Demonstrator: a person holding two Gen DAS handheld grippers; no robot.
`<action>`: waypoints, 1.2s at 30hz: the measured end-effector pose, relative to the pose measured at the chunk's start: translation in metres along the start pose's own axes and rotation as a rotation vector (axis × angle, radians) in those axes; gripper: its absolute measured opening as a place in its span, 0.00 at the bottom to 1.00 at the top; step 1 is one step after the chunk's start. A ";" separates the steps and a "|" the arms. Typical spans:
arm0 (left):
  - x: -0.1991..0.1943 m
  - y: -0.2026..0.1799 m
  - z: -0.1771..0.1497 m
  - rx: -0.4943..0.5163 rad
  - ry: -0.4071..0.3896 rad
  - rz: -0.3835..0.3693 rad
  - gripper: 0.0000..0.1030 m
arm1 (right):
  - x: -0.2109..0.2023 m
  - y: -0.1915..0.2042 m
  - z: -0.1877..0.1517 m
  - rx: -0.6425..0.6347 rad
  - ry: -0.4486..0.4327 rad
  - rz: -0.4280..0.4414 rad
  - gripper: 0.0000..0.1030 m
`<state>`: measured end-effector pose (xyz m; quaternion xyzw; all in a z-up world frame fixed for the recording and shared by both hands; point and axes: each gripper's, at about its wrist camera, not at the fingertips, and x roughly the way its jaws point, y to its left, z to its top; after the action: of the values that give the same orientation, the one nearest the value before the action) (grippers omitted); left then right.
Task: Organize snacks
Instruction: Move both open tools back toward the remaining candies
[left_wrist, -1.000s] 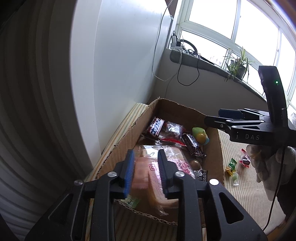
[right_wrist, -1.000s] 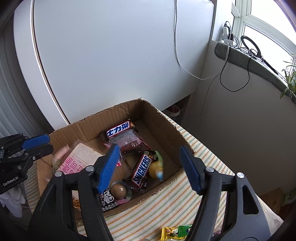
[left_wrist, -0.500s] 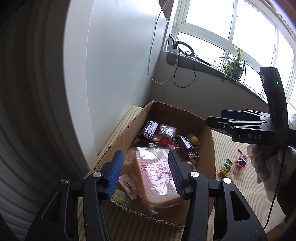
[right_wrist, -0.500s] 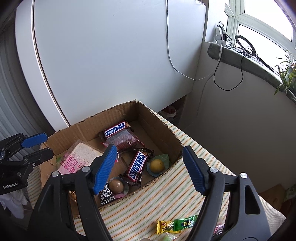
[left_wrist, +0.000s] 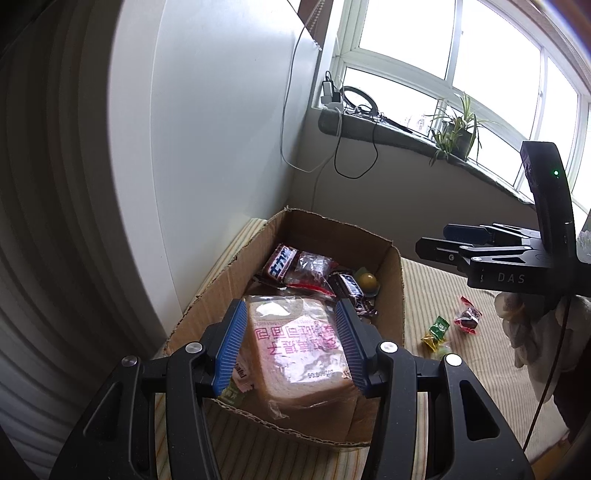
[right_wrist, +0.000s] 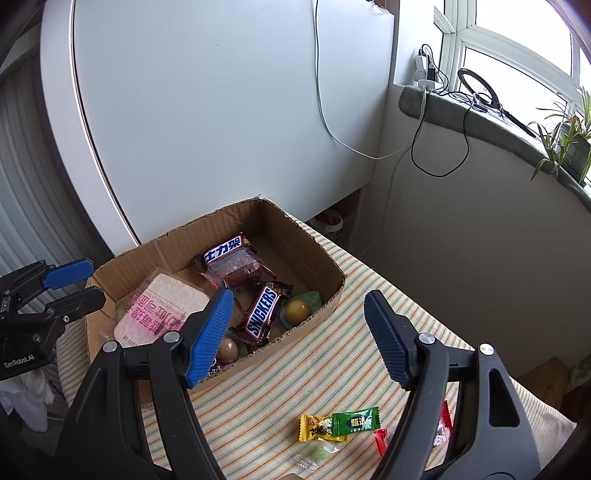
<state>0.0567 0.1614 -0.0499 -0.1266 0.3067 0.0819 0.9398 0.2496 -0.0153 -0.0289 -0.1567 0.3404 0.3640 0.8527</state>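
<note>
1. Below the right hand-held gripper (right_wrist: 299, 334), near the front edge of the striped counter (right_wrist: 280, 384), lay the loose sweets not yet boxed: a yellow-wrapped candy (right_wrist: 317, 428) touching a green-wrapped candy (right_wrist: 356, 421), with a red-wrapped candy (right_wrist: 380, 439) just beside them.
2. That right hand-held gripper stood wide open and held nothing; the sweets lay lower in its view than its pads, so I judged a downward, backward reach would be needed.
3. The green and yellow wrappers lay end to end, their long axis running roughly across the right wrist view, about in line with the gap between the pads; a roll of the wrist might suit a pinch across the narrow side.
4. The cardboard box (right_wrist: 332, 291) sat at the counter's far left and held the bagged bread slice (left_wrist: 295, 343), two Snickers bars (right_wrist: 262, 314), a dark red packet (right_wrist: 240, 269) and round sweets in cups (right_wrist: 297, 310).
5. The left hand-held gripper (left_wrist: 291, 341) hovered over the bread, half open, its pads framing the bag in its own view but, seen from the right wrist, apart from it and gripping nothing.
6. The right hand looked nearer to the loose sweets; the left was well apart from them.
</note>
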 end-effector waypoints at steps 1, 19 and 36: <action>-0.001 -0.002 0.000 0.003 -0.002 -0.003 0.47 | -0.003 -0.003 -0.002 0.003 0.000 -0.003 0.74; -0.006 -0.070 -0.007 0.082 0.000 -0.121 0.48 | -0.045 -0.095 -0.061 0.155 0.021 -0.093 0.74; 0.023 -0.141 -0.045 0.152 0.128 -0.248 0.47 | -0.024 -0.134 -0.119 0.271 0.087 -0.033 0.74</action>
<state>0.0827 0.0156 -0.0725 -0.0971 0.3533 -0.0666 0.9281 0.2801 -0.1806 -0.0952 -0.0613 0.4204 0.2936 0.8563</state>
